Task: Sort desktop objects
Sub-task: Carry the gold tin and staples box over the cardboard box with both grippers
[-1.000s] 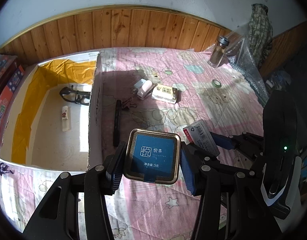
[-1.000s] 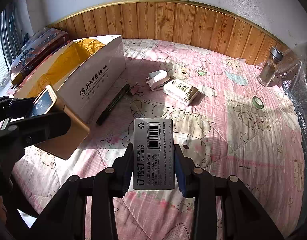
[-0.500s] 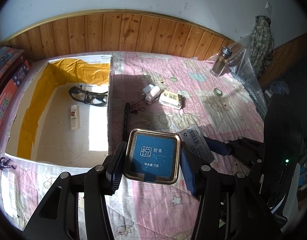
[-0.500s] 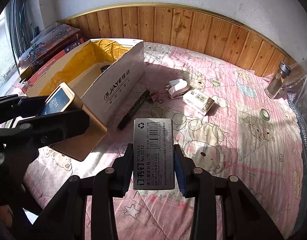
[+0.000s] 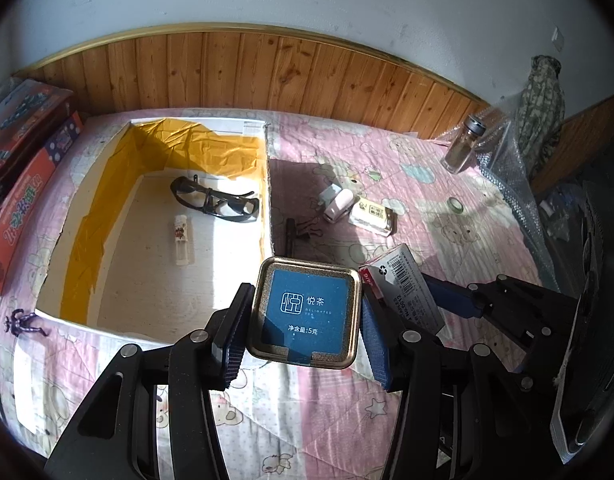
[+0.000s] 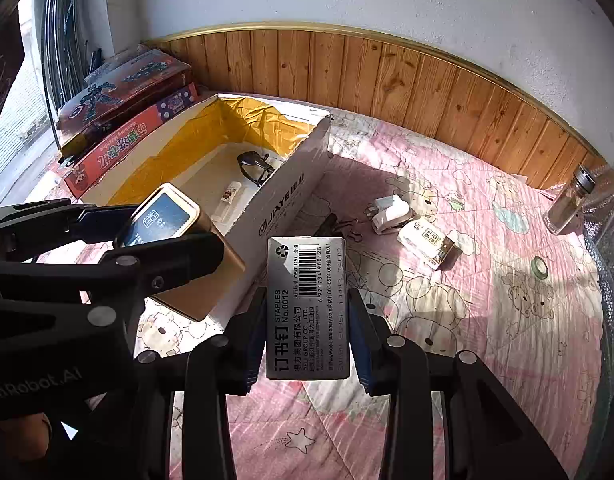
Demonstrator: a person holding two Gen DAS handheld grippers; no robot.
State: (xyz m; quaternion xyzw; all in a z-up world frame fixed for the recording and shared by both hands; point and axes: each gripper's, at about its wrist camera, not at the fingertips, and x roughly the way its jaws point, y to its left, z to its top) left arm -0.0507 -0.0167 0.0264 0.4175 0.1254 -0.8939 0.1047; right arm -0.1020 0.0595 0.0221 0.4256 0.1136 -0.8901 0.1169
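Left gripper (image 5: 303, 316) pinches a square gold-rimmed metal tea tin (image 5: 307, 312), glossy blue lid, held over the cardboard box's (image 5: 267, 200) near right corner. Right gripper (image 6: 307, 320) clamps a flat grey card staple box (image 6: 307, 308) above the pink quilted cover (image 6: 487, 300).

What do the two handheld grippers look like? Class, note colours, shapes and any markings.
Both the left gripper and the right gripper have matte black angular linkage arms joined by round silver rivets, ending in fingers faced with ribbed blue pads. In the right wrist view the left gripper's body carries pale lettering ending "nRobot.AI". In the left wrist view the right gripper's body is black with a white edge.
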